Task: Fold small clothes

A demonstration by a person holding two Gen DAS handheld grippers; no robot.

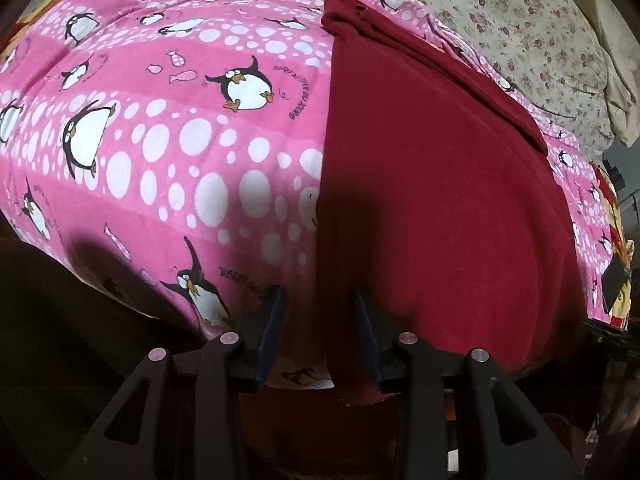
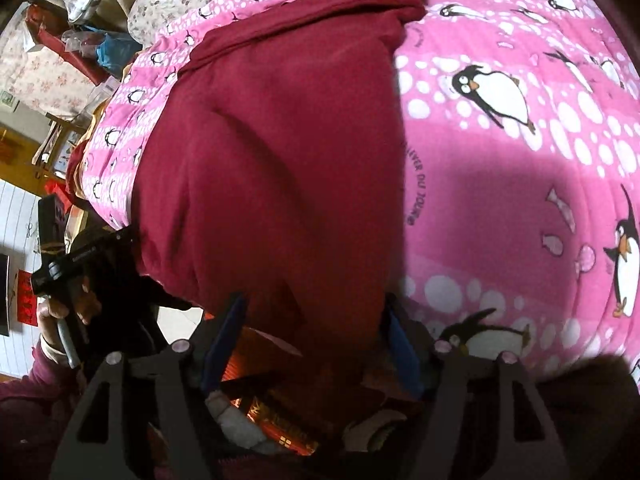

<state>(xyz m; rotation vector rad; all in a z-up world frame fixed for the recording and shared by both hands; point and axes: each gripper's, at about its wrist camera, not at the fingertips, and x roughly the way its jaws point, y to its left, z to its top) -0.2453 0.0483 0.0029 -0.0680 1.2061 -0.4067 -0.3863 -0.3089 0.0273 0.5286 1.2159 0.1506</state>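
A dark red garment [image 1: 432, 184] is lying on a bed, spread over a pink quilt [image 1: 168, 128] printed with penguins, fish and white dots. The cloth is plain and soft-looking, folded lengthwise into a long slab with a straight edge on one side. At its far end a narrower folded part is lying across the top, bunched into a small roll. In the right wrist view the same garment [image 2: 280, 152] is showing shallow creases running along its length, and its near end is hanging over the bed's edge.

The left gripper [image 1: 320, 320] is sitting at the garment's near corner with its blue fingers [image 1: 272, 320] narrowly apart; the red edge is passing between them, close to the right finger, but not pinched by both. The right gripper [image 2: 316, 328] is holding its fingers [image 2: 224, 336] wide, with the garment's near end lying between them and not clamped.

Beyond the quilt a pale sheet [image 1: 532, 28] with small dark red flowers is covering the rest of the bed. In the right wrist view the person's left hand [image 2: 60, 312], in a dark red sleeve, is gripping the handle of the other gripper at the left edge. Behind it a cluttered room is showing: plastic bags [image 2: 84, 0], a red box and a white tiled floor [image 2: 16, 216].
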